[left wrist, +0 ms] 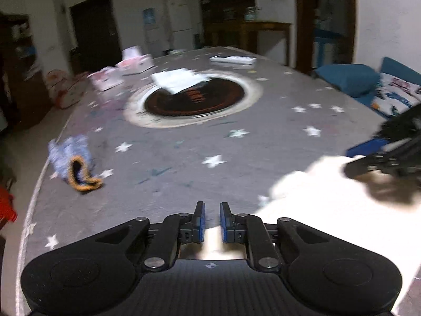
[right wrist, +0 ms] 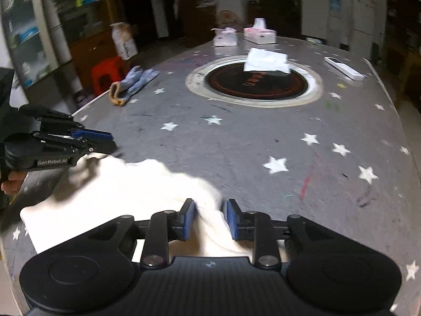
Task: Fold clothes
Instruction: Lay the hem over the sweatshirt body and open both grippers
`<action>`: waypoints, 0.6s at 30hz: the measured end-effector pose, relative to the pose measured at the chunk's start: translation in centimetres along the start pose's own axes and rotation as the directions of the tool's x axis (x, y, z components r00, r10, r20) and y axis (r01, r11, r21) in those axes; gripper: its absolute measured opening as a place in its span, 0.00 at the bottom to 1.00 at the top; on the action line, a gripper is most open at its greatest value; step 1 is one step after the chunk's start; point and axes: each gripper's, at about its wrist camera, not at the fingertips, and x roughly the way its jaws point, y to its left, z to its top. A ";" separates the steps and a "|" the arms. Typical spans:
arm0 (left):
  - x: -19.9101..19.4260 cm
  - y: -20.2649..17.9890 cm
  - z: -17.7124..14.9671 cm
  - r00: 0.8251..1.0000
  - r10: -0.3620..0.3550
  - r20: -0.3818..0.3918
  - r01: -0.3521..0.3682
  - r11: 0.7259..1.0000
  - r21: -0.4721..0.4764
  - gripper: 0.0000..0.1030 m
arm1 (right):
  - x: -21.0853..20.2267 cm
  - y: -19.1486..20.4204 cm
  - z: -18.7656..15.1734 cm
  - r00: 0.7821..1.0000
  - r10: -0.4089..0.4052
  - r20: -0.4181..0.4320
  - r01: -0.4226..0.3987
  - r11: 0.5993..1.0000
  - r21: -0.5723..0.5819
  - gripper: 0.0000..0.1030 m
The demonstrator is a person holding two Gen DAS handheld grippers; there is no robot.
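A white garment (right wrist: 126, 184) lies bunched at the near edge of the grey star-patterned table (right wrist: 263, 137); it also shows in the left wrist view (left wrist: 315, 205). My left gripper (left wrist: 212, 222) hovers over the garment's left edge, jaws a small gap apart with a strip of white cloth between them; whether they pinch it is unclear. In the right wrist view the left gripper (right wrist: 110, 142) sits over the garment's far left corner. My right gripper (right wrist: 209, 218) is open, with a fold of the garment between its fingers. It also shows in the left wrist view (left wrist: 350, 167).
Blue work gloves (right wrist: 131, 84) lie at the table's left edge. A round dark hotplate (right wrist: 256, 83) sits mid-table with white paper (right wrist: 267, 60) on it. Pink tissue boxes (right wrist: 259, 35) and a white remote (right wrist: 344, 68) lie farther back. A red stool (right wrist: 105, 73) stands left.
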 end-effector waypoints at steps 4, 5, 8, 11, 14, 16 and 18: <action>-1.8 1.3 0.1 1.000 0.013 0.027 -0.011 0.997 -0.078 0.14 | -2.2 -0.5 -0.1 0.997 -0.054 0.053 0.053 0.998 0.028 0.26; -2.4 1.2 0.1 0.999 0.001 0.038 0.002 0.996 -0.089 0.14 | -2.8 -0.4 -0.3 0.996 -0.065 0.065 0.063 0.998 0.025 0.26; -3.4 -0.3 -0.3 0.997 -0.068 0.045 0.072 0.993 -0.093 0.14 | -4.4 0.2 -1.1 0.996 -0.053 0.077 0.052 0.999 0.013 0.26; -4.0 -1.9 -0.7 0.989 -0.141 0.048 0.145 0.985 -0.094 0.14 | -5.7 1.4 -2.8 0.997 -0.026 0.077 0.027 1.000 -0.011 0.26; -4.7 -3.5 -1.1 0.975 -0.214 0.050 0.218 0.971 -0.096 0.14 | -5.6 1.7 -4.1 0.999 -0.009 0.051 0.009 1.000 -0.008 0.26; -4.1 -3.8 -1.5 0.980 -0.199 0.026 0.201 0.975 -0.093 0.14 | -5.2 1.3 -4.6 0.999 -0.026 0.027 0.026 1.000 -0.001 0.26; -3.5 -3.1 -1.9 0.985 -0.170 0.009 0.170 0.979 -0.111 0.14 | -5.1 0.3 -5.0 0.998 -0.058 0.014 0.057 0.998 0.026 0.26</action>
